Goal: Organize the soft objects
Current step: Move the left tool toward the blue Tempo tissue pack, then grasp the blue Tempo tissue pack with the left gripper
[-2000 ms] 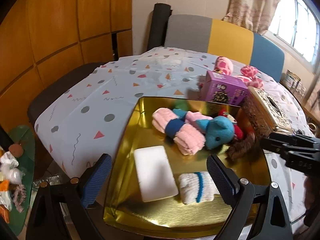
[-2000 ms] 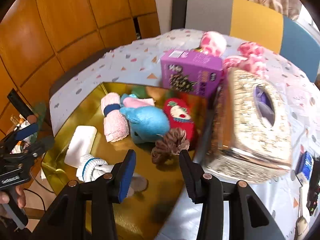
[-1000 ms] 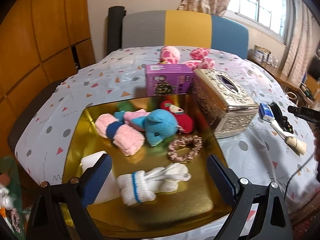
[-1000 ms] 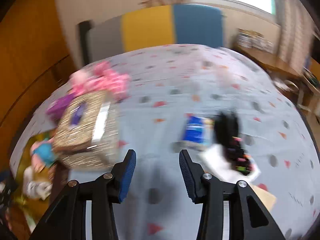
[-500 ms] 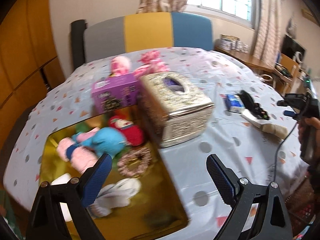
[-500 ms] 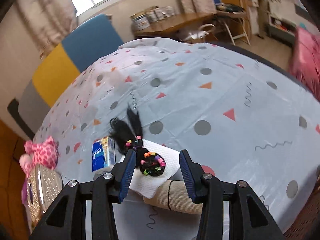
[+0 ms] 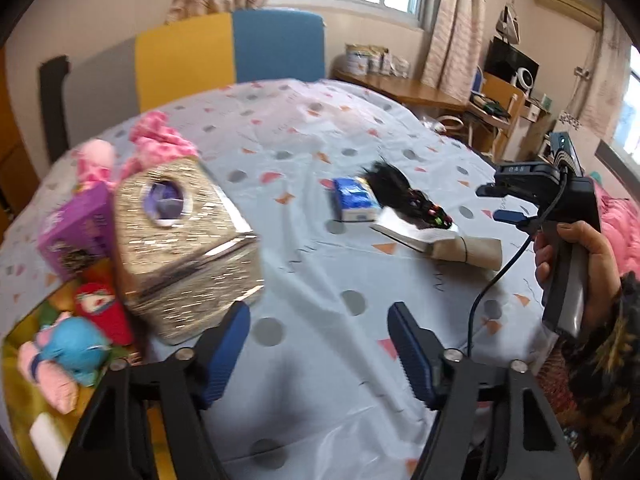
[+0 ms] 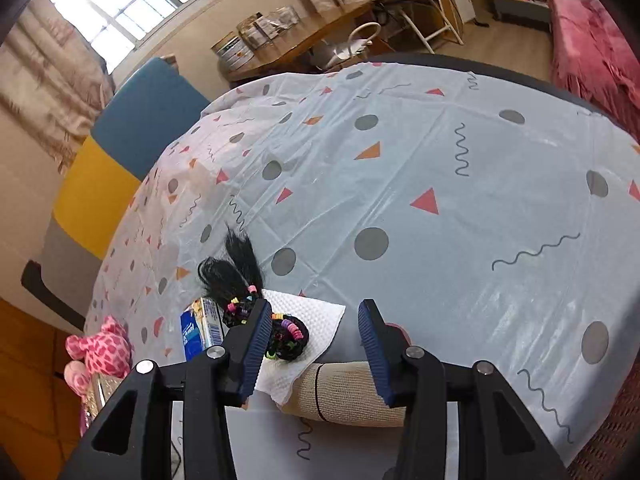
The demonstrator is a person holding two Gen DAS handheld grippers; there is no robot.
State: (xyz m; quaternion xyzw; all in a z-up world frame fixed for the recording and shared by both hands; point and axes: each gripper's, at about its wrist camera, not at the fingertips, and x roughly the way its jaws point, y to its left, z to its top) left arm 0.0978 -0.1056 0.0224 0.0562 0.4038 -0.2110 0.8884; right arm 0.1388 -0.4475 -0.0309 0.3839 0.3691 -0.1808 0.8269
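Observation:
My left gripper point(image 7: 318, 320) hovers over bare tablecloth, its jaws closing with nothing between them. To its left a gold tray point(image 7: 14, 396) holds a blue plush point(image 7: 74, 348), a red toy point(image 7: 102, 308) and a pink rolled towel point(image 7: 52, 384). Farther right lie a black hairpiece with coloured ties point(image 7: 400, 192), a white napkin point(image 7: 404, 228) and a beige knit roll point(image 7: 468, 250). A hand holds my right gripper point(image 7: 504, 204) beside them. In the right wrist view that gripper point(image 8: 312, 320) is open just above the hairpiece point(image 8: 240, 276), napkin point(image 8: 312, 312) and beige roll point(image 8: 344, 392).
A glittery tissue box point(image 7: 180, 248) and a purple box point(image 7: 76, 228) stand by the tray. A pink spotted plush point(image 7: 156, 148) lies behind them, and a blue tissue pack point(image 7: 354, 200) sits beside the hairpiece. The patterned tablecloth point(image 8: 440, 200) stretches beyond; a chair stands behind.
The left view has swung right from the tray toward the table's middle, and its jaws have narrowed. The right view has rolled and settled over the hairpiece and napkin.

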